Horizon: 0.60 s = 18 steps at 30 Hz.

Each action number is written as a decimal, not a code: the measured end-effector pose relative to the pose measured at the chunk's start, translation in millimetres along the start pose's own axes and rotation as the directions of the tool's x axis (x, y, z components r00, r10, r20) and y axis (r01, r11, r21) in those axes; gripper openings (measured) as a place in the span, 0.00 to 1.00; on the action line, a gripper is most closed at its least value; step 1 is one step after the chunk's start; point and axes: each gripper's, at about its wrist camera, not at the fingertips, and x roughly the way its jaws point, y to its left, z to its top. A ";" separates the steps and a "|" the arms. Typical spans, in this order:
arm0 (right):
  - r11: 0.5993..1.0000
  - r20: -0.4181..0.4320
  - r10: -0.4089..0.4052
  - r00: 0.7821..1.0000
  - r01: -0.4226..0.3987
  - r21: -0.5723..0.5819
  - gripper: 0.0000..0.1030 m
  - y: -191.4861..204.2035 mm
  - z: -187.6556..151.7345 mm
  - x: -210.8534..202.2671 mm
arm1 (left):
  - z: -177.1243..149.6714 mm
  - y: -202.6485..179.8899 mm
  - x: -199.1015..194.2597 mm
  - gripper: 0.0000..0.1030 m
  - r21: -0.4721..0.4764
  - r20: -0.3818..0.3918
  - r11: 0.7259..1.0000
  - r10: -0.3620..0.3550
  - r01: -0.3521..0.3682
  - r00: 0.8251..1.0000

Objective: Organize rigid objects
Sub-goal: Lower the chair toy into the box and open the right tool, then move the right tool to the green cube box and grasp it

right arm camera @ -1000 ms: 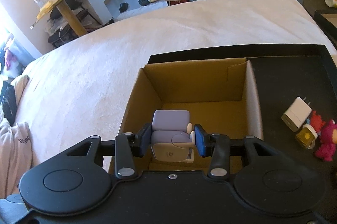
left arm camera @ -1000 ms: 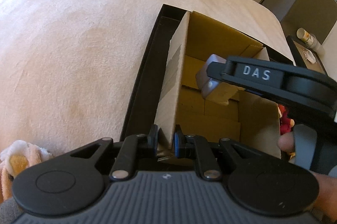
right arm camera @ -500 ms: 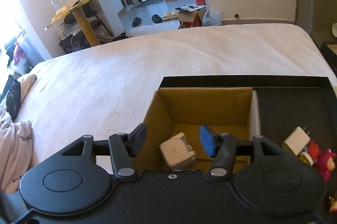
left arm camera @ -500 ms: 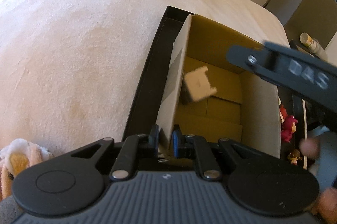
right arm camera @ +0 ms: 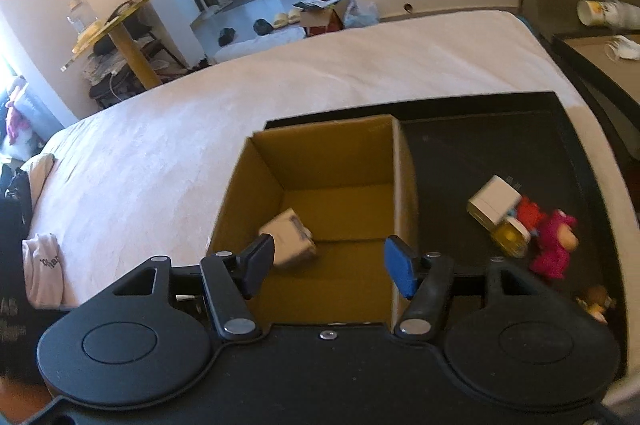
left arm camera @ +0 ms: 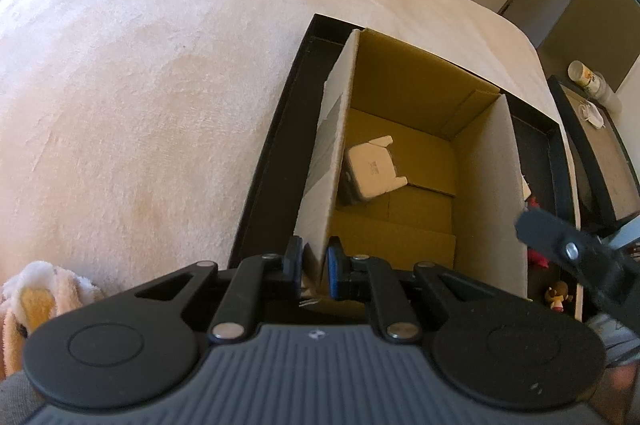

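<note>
The left gripper is clamping the near wall of the box, which is sitting in a black tray on the bed. The right gripper is hanging above the box, its jaws having just been opening, nothing between them. The white toy is lying tipped over on the box floor (against the left wall). A charger and figurines are waiting together in the tray, beside the box.
</note>
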 end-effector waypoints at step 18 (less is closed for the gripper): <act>0.977 -0.019 -0.183 0.983 0.184 0.107 0.72 -46.1 -22.3 -51.2 | -2.8 4.7 -5.8 0.10 0.002 -0.009 1.000 -0.030 0.030 1.000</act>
